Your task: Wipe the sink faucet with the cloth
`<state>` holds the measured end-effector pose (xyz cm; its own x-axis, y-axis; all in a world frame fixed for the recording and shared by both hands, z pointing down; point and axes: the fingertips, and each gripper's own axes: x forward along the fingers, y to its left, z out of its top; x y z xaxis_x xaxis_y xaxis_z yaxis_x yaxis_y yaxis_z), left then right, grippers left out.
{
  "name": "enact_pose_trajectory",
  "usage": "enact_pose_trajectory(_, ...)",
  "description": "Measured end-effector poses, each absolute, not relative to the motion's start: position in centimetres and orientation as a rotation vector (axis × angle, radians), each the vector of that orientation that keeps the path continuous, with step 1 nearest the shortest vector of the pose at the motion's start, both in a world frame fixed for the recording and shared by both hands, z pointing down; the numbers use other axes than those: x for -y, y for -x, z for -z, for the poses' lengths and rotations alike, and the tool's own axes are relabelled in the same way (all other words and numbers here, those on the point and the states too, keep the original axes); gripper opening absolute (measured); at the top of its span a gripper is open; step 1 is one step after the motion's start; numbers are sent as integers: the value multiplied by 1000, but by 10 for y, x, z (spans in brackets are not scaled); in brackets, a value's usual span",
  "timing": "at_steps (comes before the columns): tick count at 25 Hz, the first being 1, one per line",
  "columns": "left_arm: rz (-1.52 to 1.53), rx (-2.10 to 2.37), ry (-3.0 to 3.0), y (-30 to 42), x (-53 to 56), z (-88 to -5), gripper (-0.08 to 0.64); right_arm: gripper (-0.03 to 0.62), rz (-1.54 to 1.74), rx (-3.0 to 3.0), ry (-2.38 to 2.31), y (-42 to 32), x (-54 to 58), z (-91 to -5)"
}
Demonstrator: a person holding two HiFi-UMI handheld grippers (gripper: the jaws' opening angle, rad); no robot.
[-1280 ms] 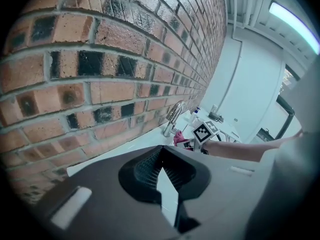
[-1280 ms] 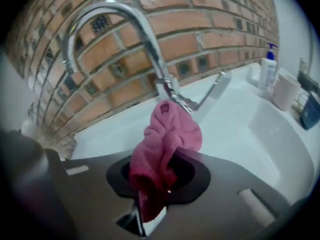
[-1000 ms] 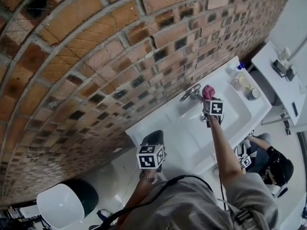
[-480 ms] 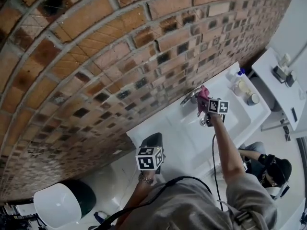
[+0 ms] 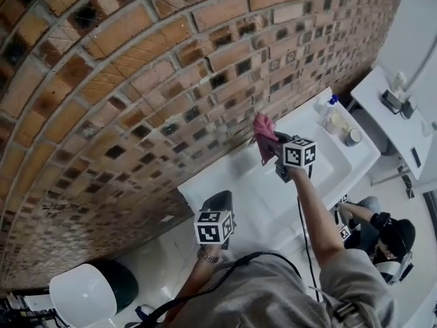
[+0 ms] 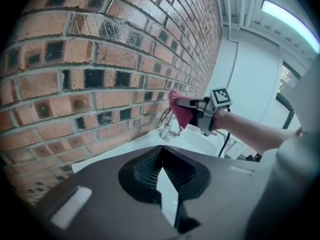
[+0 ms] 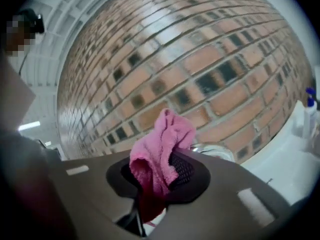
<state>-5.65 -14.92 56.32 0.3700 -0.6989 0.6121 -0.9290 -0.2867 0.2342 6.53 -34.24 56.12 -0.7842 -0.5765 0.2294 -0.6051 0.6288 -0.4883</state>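
There is one pink cloth [image 7: 162,149], and the tongs of the right gripper [image 7: 156,176] are clamped on it, so that it sticks up between them in a bunch. It is held in the air near the brick wall [image 5: 136,80], over the back edge of the one white sink [image 5: 328,173]. The left gripper view shows the cloth just above the one chrome faucet [image 6: 167,125], but I cannot tell if they touch. In the head view the faucet is hidden behind the cloth, and in the right gripper view only a small shiny part of it shows behind the cloth. The left gripper [image 6: 161,166] is low at the near end of the sink, well apart from the cloth; its tongs are together at the tips and hold nothing. A bottle [image 5: 332,108] with a blue cap stands at the far corner of the sink, beside some small containers that are hard to make out. Only the head view shows a second person [image 5: 389,241], partly cut off behind the arm.
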Motion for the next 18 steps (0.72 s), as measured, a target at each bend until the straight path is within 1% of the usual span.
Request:
enact_pose_trajectory(2, -542, 1399, -2075, 49, 135, -561, 20, 75, -670, 2657, -1006, -36, 332, -576)
enact_pose_trajectory(3, -542, 1399, -2071, 46, 127, -560, 20, 75, -633, 2609, -991, -25, 326, -588)
enact_pose_trajectory(6, -549, 1410, -2054, 43, 100, -561, 20, 75, -738, 2440, -856, -5, 289, -647)
enact_pose_trajectory(9, -561, 1431, -2013, 49, 70, -568, 20, 75, -823, 2328, -871, -15, 244, -687)
enact_pose_trajectory(13, -551, 1479, -1951, 72, 43, -580, 20, 77, -908, 2444, -1000, -13, 199, -646)
enact_pose_trajectory(18, -536, 1446, -1969, 76, 21, -570, 20, 78, -860, 2453, -1021, 12, 106, -609)
